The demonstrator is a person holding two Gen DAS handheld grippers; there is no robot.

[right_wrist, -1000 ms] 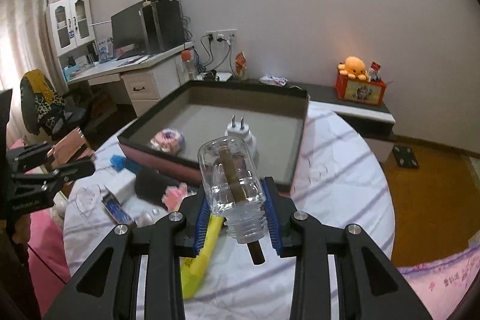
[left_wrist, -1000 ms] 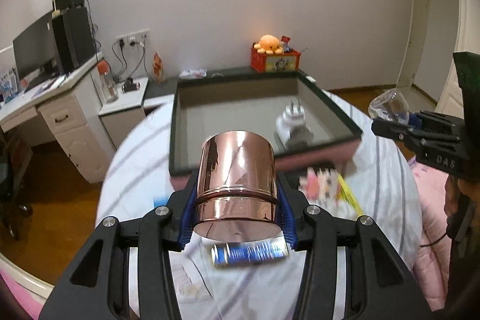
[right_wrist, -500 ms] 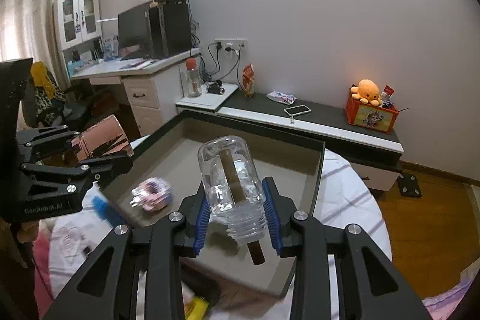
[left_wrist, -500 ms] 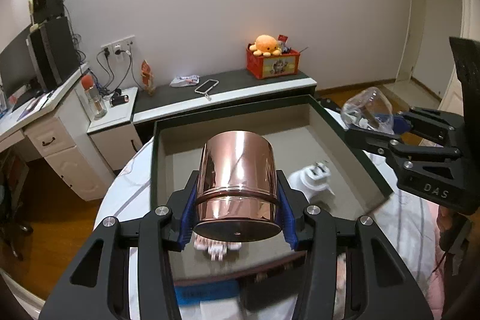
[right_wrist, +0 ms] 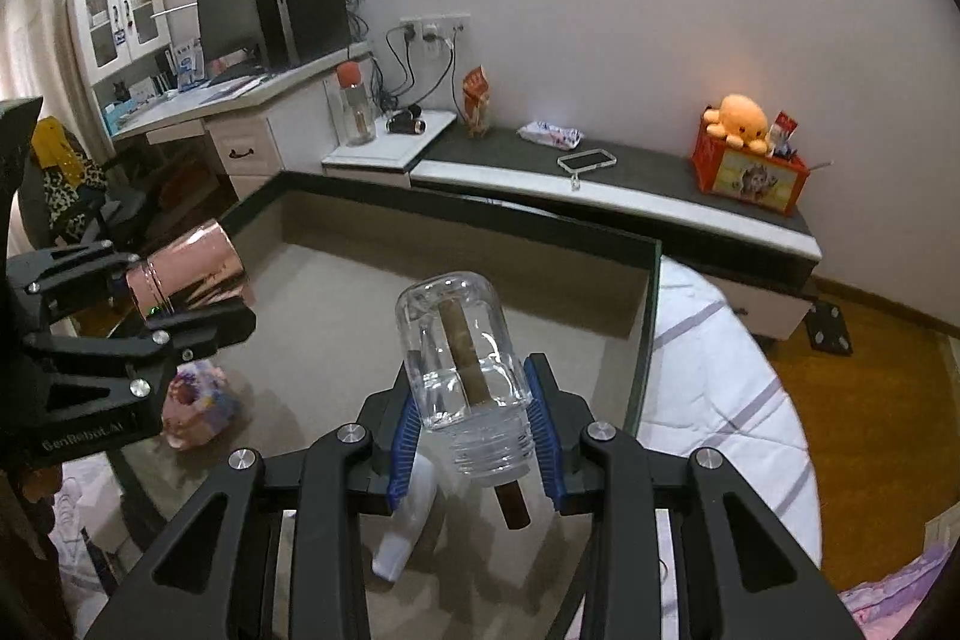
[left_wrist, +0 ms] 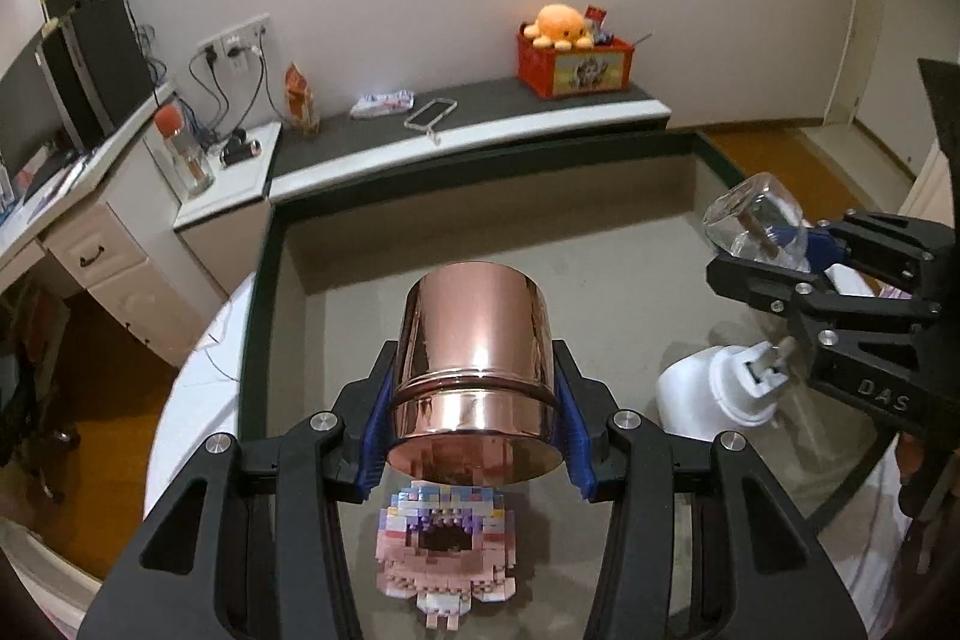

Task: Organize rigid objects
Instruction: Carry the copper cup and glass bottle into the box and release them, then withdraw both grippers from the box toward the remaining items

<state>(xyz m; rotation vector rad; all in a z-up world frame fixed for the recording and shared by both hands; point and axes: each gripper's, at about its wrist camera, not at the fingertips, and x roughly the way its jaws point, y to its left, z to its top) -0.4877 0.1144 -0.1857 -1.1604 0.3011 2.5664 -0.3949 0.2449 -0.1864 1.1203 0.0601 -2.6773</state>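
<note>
over tray [left_wrist: 600, 292]: left hand-held gripper [left_wrist: 474, 436] clamps copper cup [left_wrist: 477, 370].

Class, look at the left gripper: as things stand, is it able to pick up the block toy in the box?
Probably not yet. The left gripper is shut on the copper cup, so its jaws are full, though the block toy lies uncovered just below it.

The cup [left_wrist: 477, 370] is polished copper-toned metal, mirror-glossy and smooth. The jar [right_wrist: 462, 376] is clear, shiny glass or plastic with a ribbed neck, and holds a matt brown stick [right_wrist: 465, 364]. The tray [left_wrist: 600, 274] has a matt, felt-like grey floor. The plug [left_wrist: 714, 391] is smooth white plastic. The brick toy [left_wrist: 444, 538] is studded pastel plastic. Both grippers look matt black plastic with ribbed blue pads [left_wrist: 373, 430].
</note>
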